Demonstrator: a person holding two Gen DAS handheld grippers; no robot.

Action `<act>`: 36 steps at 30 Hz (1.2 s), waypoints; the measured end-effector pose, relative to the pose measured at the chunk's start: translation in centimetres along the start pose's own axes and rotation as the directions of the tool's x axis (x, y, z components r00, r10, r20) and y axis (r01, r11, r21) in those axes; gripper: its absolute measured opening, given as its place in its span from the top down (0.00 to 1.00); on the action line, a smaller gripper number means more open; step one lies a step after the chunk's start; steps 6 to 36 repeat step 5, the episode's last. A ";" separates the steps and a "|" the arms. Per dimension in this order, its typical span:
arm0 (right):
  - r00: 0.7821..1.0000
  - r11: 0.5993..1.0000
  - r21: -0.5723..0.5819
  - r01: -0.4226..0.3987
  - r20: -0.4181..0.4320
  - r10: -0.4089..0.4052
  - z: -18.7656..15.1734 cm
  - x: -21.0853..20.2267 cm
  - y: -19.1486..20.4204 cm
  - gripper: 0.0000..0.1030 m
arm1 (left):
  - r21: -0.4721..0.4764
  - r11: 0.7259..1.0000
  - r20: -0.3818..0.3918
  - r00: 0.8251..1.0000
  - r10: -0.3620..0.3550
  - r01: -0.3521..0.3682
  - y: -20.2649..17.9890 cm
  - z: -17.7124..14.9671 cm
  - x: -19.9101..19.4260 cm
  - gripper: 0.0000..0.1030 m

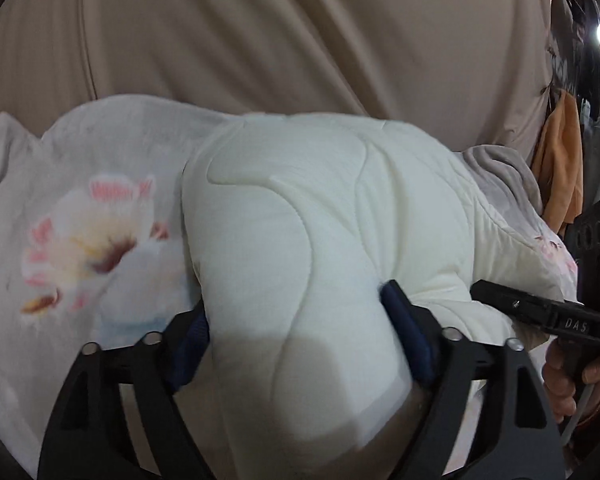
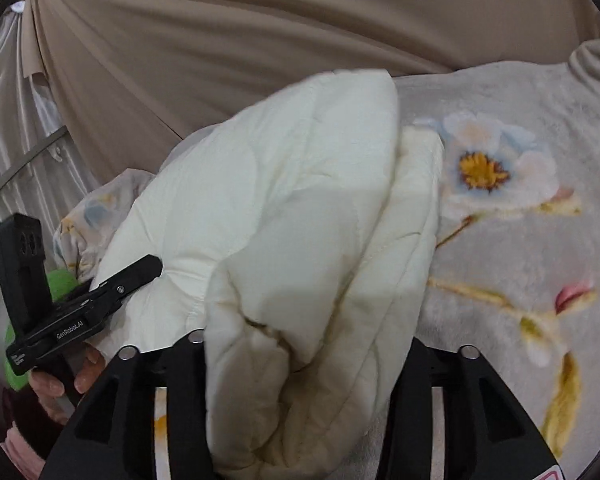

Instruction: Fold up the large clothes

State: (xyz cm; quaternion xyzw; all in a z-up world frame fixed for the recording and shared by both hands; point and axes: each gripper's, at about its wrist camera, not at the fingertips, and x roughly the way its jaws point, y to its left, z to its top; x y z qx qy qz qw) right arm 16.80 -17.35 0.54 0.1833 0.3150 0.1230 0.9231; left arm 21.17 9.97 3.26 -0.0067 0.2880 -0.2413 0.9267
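Note:
A thick cream quilted comforter (image 1: 300, 208) is bunched up over its own floral printed side (image 1: 88, 240). My left gripper (image 1: 300, 320) is shut on a fat fold of the cream comforter, its blue pads (image 1: 408, 332) pressed into both sides. My right gripper (image 2: 300, 364) is shut on another thick fold of the same comforter (image 2: 284, 208); its fingertips are buried in the fabric. The right gripper's body also shows in the left wrist view (image 1: 540, 312), and the left one's in the right wrist view (image 2: 84, 312). The two grippers hold the bundle close together.
A grey floral blanket (image 2: 512, 216) covers the surface to the right. Beige draped curtains (image 1: 260, 32) hang close behind. Hanging clothes, one orange (image 1: 560, 168), stand at the far right. A green object (image 2: 60, 280) lies behind the left gripper.

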 end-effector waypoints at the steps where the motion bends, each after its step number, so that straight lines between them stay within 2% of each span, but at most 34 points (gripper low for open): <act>1: 1.000 1.000 0.004 0.001 -0.010 -0.001 -0.2 -0.3 -0.3 0.37 | 0.004 1.000 -0.003 1.000 0.015 -0.015 0.0 -0.1 -0.5 0.15; 3: 1.000 1.000 -0.001 0.014 -0.011 -0.014 -0.1 -1.4 -0.3 0.35 | 0.024 0.999 -0.002 0.999 0.047 -0.047 -0.5 0.1 -1.9 0.15; 5: 0.999 0.999 0.001 0.035 0.008 -0.035 -0.1 -3.7 -0.5 0.35 | 0.045 0.993 0.004 0.994 0.112 -0.112 -1.3 0.5 -4.1 0.14; 36: 0.999 0.999 0.001 0.035 0.008 -0.035 -0.1 -3.7 -0.5 0.35 | 0.045 0.993 0.004 0.994 0.112 -0.112 -1.3 0.5 -4.1 0.14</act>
